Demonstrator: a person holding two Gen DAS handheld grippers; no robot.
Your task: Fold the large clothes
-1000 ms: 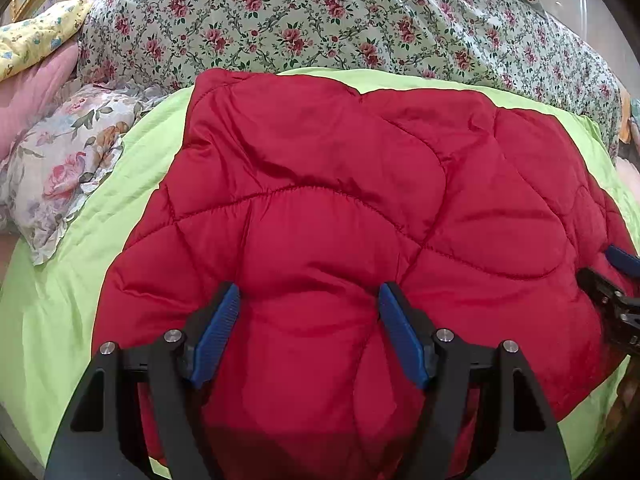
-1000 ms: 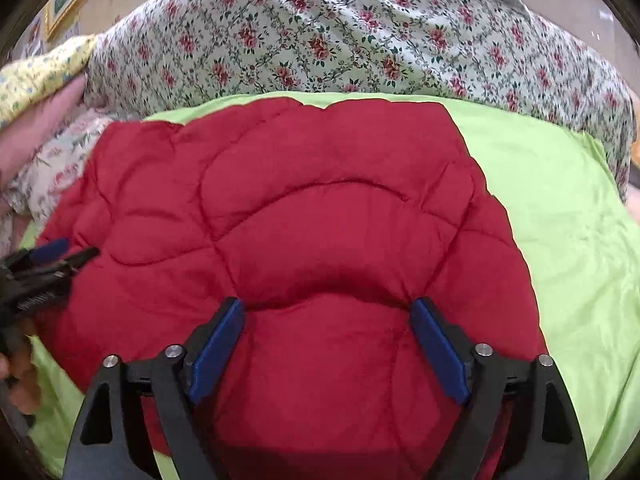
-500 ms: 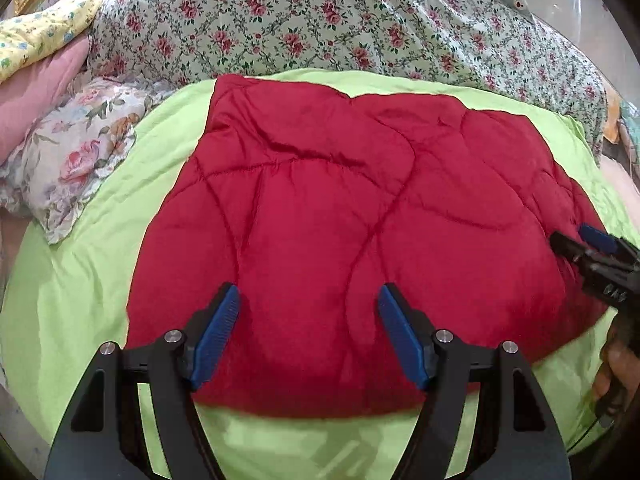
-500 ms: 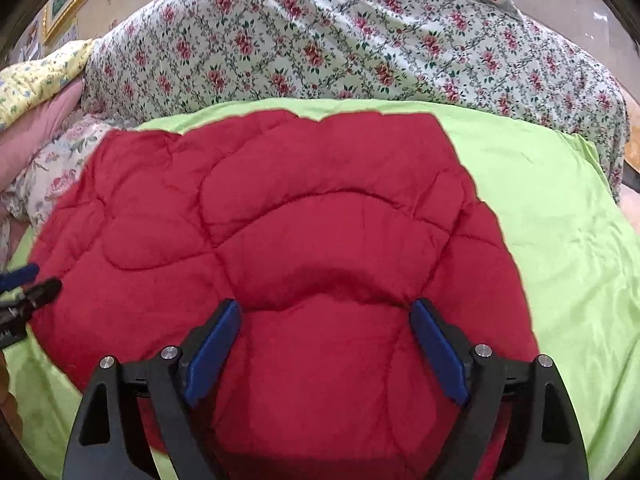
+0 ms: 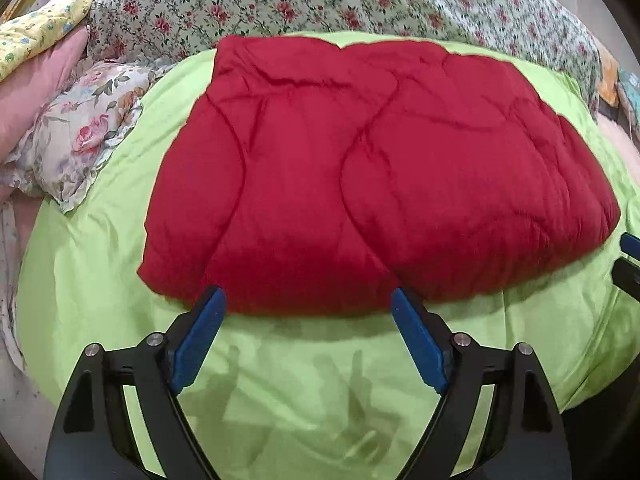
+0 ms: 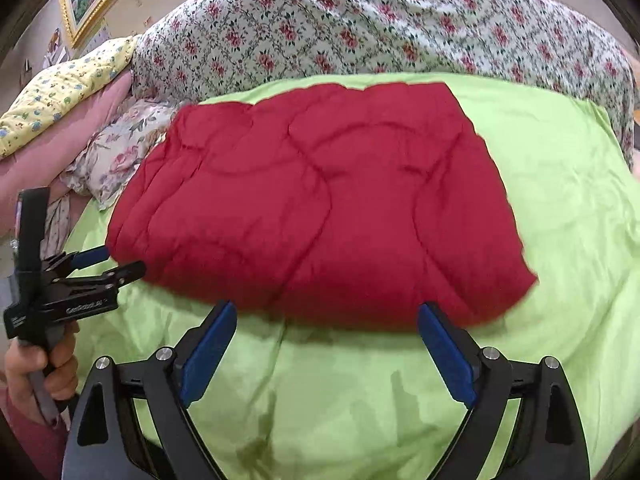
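Both grippers hang over the bed with jaws spread wide, gripping nothing. The left gripper [image 5: 306, 298] and the right gripper [image 6: 326, 312] each sit just short of the near edge of the red quilted jacket [image 5: 360, 176], not touching it. The jacket lies folded into a puffy, rounded block with curved stitching, resting on a smooth lime-green sheet [image 5: 304, 380], with floral bedding [image 6: 360, 24] heaped behind.
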